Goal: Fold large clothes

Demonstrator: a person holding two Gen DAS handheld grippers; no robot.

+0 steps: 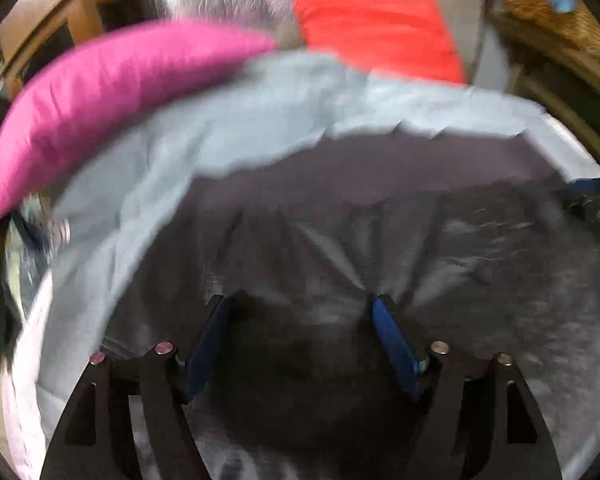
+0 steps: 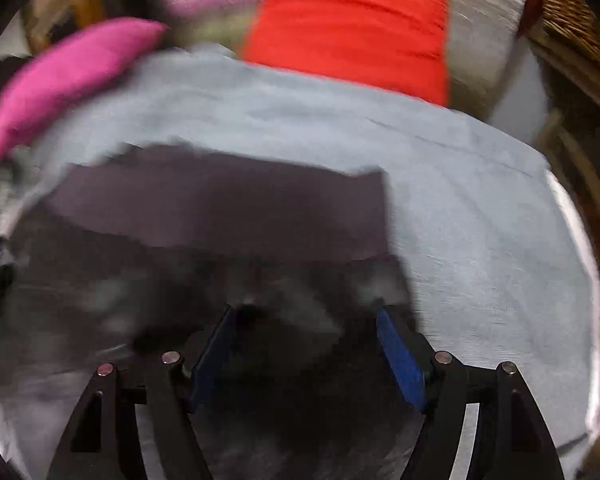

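Folding looks partly done: the dark garment [image 1: 380, 208] lies flat on the pale grey sheet [image 2: 480, 208], one plain band turned over, while the left gripper [image 1: 300, 308] and right gripper [image 2: 306, 316] hover above it, jaws apart and empty.

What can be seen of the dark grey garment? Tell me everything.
The dark grey garment lies spread flat on a pale blue sheet. It looks like soft, fuzzy knit, with a smoother, purplish-grey band folded across its far edge. Motion blur hides finer detail. It fills the near part of both views, under the open left gripper and right gripper; no fingers pinch it.
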